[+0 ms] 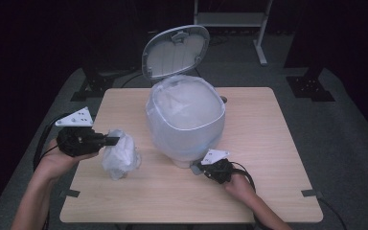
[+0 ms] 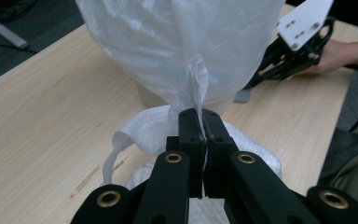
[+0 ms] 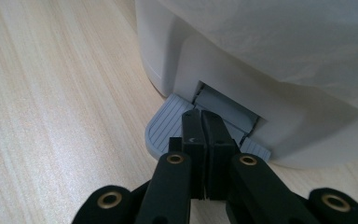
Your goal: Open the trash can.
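- Standing at the middle of the pale wood-grain table (image 1: 268, 191) was a small white pedal bin (image 1: 184, 143) of rounded shape, its oval lid (image 1: 175, 50) tipped up and back.
- A thin, translucent plastic liner (image 1: 187, 103) was draped over the bin's rim, wrinkled and slightly glossy.
- The left gripper (image 2: 203, 135) had its black jaws pressed together on a twisted, crinkled edge of a clear plastic bag (image 1: 120, 155), which sat bunched on the table just left of the bin.
- Soft white crumpled material showed inside that bag in the left gripper view.
- The right gripper (image 3: 200, 135) had its jaws shut flat against each other, holding nothing, their tips resting on the grey ribbed foot pedal (image 3: 163, 128) at the bin's base.
- The pedal was a rounded tab with fine parallel grooves, projecting from a rectangular slot in the smooth white shell.
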`<state>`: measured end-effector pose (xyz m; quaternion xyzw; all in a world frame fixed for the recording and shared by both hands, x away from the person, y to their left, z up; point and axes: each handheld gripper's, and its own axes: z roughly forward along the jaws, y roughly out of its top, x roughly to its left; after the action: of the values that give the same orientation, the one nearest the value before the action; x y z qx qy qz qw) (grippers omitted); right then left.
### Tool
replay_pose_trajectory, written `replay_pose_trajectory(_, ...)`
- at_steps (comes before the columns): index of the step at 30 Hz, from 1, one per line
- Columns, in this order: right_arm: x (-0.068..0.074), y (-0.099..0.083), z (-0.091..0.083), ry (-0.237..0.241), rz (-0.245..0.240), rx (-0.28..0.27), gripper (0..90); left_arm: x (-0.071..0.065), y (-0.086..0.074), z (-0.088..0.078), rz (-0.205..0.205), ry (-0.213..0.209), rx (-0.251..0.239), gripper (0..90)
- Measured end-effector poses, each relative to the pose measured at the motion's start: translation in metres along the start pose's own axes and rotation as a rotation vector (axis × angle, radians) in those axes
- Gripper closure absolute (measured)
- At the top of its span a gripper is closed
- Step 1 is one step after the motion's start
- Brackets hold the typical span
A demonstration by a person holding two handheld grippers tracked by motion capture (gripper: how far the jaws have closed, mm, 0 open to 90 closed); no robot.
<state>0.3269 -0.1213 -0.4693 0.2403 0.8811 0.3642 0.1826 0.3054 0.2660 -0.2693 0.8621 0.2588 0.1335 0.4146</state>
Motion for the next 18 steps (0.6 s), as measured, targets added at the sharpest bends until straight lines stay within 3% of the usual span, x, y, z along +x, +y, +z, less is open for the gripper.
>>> replay_pose_trajectory(18, 0.001, 0.0, 0.0, -0.006, -0.002, 0.003, 88.5, -0.007, 0.03, -0.023, 0.04, -0.005, -0.012, 88.6)
